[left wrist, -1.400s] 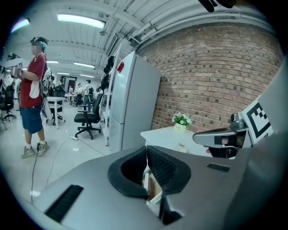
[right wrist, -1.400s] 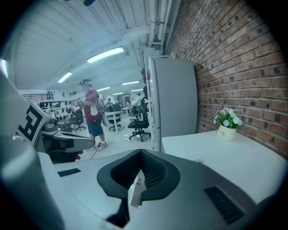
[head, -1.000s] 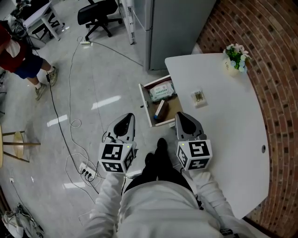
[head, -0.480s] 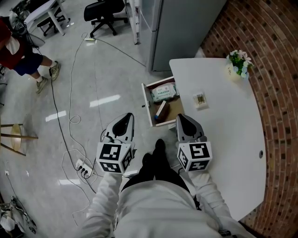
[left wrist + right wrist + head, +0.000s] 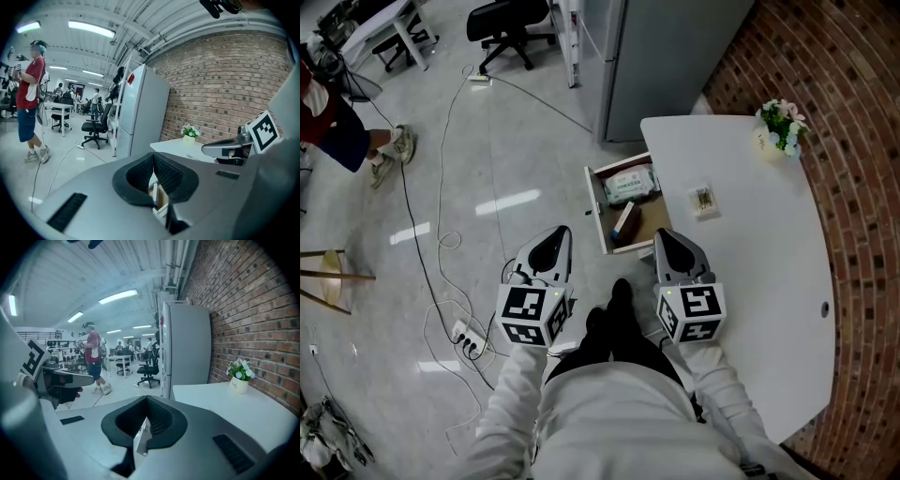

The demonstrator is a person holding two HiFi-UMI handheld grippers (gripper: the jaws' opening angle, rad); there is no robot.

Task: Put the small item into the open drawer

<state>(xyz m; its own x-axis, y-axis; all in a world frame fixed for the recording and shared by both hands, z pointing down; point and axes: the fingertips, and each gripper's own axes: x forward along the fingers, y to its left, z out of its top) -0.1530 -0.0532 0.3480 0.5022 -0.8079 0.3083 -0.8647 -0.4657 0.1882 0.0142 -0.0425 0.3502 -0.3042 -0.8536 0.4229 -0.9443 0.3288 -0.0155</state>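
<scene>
Head view, both tools held close before my body. The left gripper has its fingers pressed together with nothing between them. The right gripper is likewise closed and empty.

The drawer stands open from the left edge of the tabletop. A box lies in it beside a wipes pack. A flat packet lies on the tabletop just inside that left edge, beside the drawer.

Either could be the small item. The box, if so, already lies where the task wants it; the packet does not. Both lie well ahead of the fingers, and neither is touched.

Risks, as I judge them: if the packet is to go, closed fingers would only shove it. Thin as it looks, the pads could skate over it or flick it off the edge. A low approach could clip the drawer's rim.
</scene>
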